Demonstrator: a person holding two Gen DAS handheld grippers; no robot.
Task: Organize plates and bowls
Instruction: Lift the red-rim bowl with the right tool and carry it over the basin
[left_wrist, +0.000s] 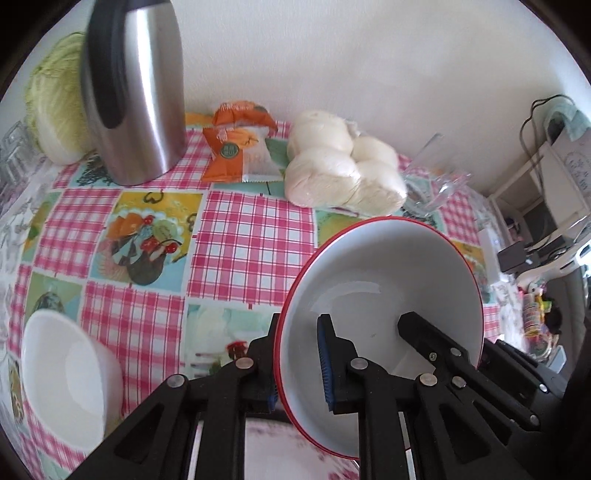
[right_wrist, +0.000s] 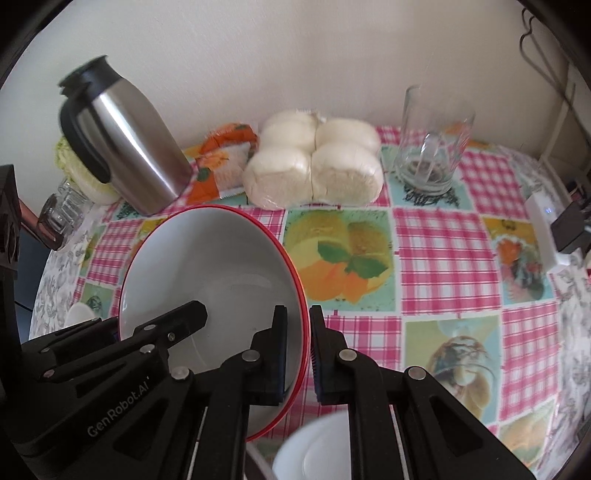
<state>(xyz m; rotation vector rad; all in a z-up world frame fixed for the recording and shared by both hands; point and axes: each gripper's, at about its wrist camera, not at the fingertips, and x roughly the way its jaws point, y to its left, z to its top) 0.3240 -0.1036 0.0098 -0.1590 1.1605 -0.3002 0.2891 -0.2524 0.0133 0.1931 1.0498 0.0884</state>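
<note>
I've got both grippers, left (left_wrist: 301, 363) and right (right_wrist: 297, 350), clamped on opposite rims of the red-edged bowl (left_wrist: 384, 266), held above the checked tablecloth (left_wrist: 240, 236).

Checked tablecloth table (right_wrist: 447, 243), steel jug (right_wrist: 129, 147), bagged buns (right_wrist: 314, 162), snack packets (left_wrist: 236, 147), glass mug (right_wrist: 428, 147), white bowl (left_wrist: 66, 376)

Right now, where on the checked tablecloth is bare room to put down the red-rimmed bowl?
Free: the middle, between the steel jug, small white bowl and wrapped buns; also right of the red-rimmed white bowl, before the glass mug. The back row along the wall is crowded.
</note>
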